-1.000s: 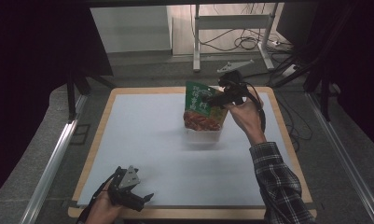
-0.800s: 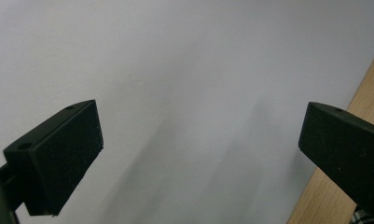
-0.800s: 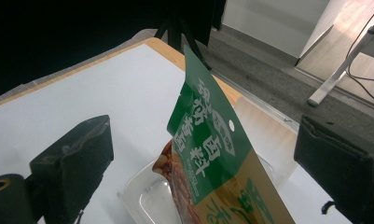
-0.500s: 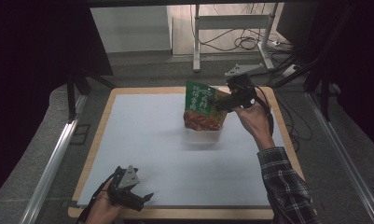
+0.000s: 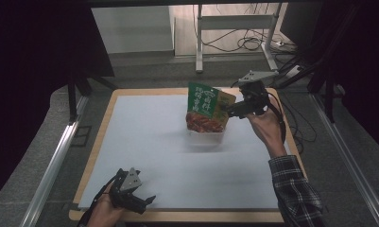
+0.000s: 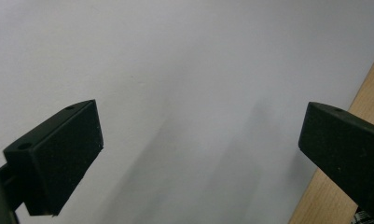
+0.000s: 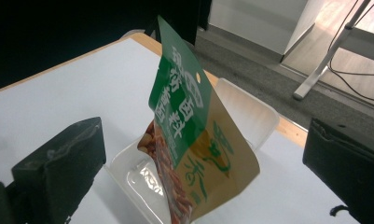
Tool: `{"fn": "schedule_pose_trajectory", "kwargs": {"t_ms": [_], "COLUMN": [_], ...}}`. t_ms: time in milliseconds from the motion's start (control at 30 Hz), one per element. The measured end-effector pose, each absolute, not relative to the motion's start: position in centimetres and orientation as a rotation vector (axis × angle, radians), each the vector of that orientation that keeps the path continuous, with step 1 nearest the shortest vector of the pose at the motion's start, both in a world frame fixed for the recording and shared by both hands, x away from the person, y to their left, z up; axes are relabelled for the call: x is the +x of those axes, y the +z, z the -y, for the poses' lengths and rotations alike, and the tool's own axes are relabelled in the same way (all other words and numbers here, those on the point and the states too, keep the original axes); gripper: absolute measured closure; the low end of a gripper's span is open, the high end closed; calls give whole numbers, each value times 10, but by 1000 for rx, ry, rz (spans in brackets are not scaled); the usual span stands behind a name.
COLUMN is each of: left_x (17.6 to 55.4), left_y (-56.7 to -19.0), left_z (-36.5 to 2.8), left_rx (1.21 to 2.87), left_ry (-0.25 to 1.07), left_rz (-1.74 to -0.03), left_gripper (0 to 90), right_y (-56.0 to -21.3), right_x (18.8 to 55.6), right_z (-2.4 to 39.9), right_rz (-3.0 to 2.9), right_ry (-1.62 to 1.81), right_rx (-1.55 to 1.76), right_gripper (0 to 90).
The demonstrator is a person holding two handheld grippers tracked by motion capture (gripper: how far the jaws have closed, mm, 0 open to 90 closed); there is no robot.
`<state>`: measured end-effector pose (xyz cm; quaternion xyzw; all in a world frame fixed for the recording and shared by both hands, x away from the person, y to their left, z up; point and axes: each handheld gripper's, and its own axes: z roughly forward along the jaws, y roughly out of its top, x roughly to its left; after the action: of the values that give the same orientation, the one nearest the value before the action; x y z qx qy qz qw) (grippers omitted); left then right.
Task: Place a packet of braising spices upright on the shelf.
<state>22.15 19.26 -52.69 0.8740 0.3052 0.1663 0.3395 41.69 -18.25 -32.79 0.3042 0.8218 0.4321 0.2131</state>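
We log snack pouch (image 5: pixel 207 108), green top, standing upright in clear plastic tray (image 5: pixel 205 137), upper centre of high view, on white mat (image 5: pixel 144 142). Right gripper (image 5: pixel 230 111) just right of pouch, jaws spread wide, having just finished opening; pouch released. In right gripper view we see pouch (image 7: pixel 194 144) between jaws but apart from both pads, tray (image 7: pixel 250 116) under it. Left gripper (image 5: pixel 147 201) at lower left of high view, over mat near edge, jaws apart, nothing held.
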Motion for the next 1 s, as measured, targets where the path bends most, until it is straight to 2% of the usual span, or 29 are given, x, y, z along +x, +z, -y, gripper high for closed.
{"fn": "schedule_pose_trajectory", "kwargs": {"t_ms": [1000], "left_x": [221], "left_y": [-527], "left_z": [-192], "left_rx": [2274], "left_ry": [432], "left_rz": [-796], "left_gripper": [0], "right_y": [-372], "right_x": [387], "right_z": [207], "right_rz": [-2291], "right_ry": [1257], "right_rx": [905], "right_gripper": [0]}}
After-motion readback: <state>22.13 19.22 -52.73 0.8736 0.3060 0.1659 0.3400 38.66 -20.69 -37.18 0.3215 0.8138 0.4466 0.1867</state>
